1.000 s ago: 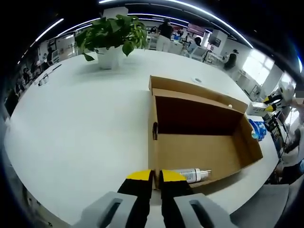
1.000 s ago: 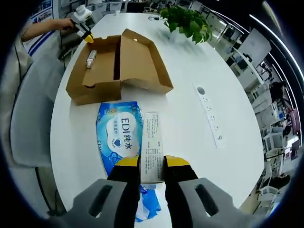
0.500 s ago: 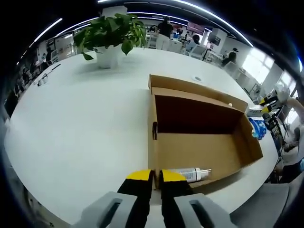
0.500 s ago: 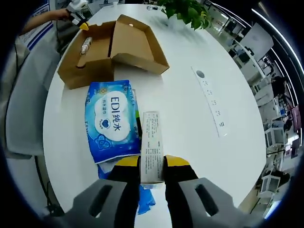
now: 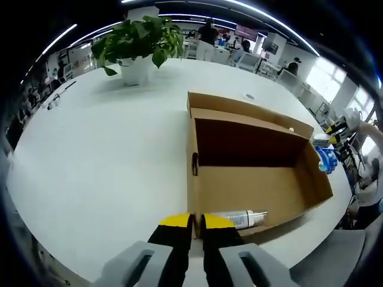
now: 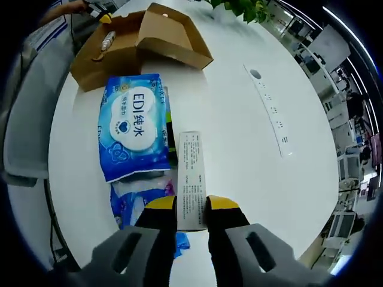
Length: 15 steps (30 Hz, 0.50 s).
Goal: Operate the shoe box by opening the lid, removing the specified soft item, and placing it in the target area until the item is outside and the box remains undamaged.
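Between right gripper [image 6: 191, 206] jaws: a clamped white carton [image 6: 191, 180].

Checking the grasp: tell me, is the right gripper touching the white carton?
Touching. In the right gripper view, the right gripper is shut on the white carton, both yellow tips pressed against its sides.

1. Shoe box [image 5: 251, 179]: plain brown cardboard, darker in the shaded inner wall.
2. Table [image 5: 108, 155]: white.
3. Bottle [image 5: 239, 219] in the box: white with a grey band.
4. Potted plant [image 5: 140, 39]: green leaves, white pot.
5. Wet-wipes pack [image 6: 134, 134]: blue with a white cloud patch and blue lettering.
6. Slim carton [image 6: 191, 179]: white with small dark print.
7. Left gripper [image 5: 190, 222] and right gripper [image 6: 191, 204]: yellow tips, black fingers, grey bodies.
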{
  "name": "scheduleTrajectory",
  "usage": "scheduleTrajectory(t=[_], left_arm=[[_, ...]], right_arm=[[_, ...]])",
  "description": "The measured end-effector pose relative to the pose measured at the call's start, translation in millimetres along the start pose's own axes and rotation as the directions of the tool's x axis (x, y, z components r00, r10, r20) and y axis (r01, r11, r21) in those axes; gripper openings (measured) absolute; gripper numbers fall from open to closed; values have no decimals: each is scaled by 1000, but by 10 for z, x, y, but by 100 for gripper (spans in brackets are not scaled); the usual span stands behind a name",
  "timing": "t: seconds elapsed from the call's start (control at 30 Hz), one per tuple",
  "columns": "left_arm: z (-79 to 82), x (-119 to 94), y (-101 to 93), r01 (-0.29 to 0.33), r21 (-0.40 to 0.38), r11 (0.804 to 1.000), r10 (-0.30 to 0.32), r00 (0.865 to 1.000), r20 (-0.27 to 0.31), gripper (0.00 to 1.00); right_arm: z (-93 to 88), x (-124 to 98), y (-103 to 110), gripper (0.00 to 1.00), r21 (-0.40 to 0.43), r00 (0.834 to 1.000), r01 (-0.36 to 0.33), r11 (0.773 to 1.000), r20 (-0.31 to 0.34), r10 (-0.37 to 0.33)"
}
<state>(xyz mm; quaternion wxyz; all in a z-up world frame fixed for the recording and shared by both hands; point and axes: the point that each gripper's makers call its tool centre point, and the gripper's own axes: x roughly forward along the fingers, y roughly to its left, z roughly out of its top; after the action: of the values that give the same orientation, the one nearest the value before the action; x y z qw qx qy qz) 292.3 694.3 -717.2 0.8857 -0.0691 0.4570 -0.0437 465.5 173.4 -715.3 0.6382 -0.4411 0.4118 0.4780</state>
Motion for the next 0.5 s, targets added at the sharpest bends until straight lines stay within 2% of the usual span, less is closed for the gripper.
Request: scheduleTrajectory(t=[0.5], left_arm=[[-8,-3,-13,-4,8,1000,4,1000,-6,5]], right_arm=[[-331,83,-50,16,-108,995,-32,994,-101,21]])
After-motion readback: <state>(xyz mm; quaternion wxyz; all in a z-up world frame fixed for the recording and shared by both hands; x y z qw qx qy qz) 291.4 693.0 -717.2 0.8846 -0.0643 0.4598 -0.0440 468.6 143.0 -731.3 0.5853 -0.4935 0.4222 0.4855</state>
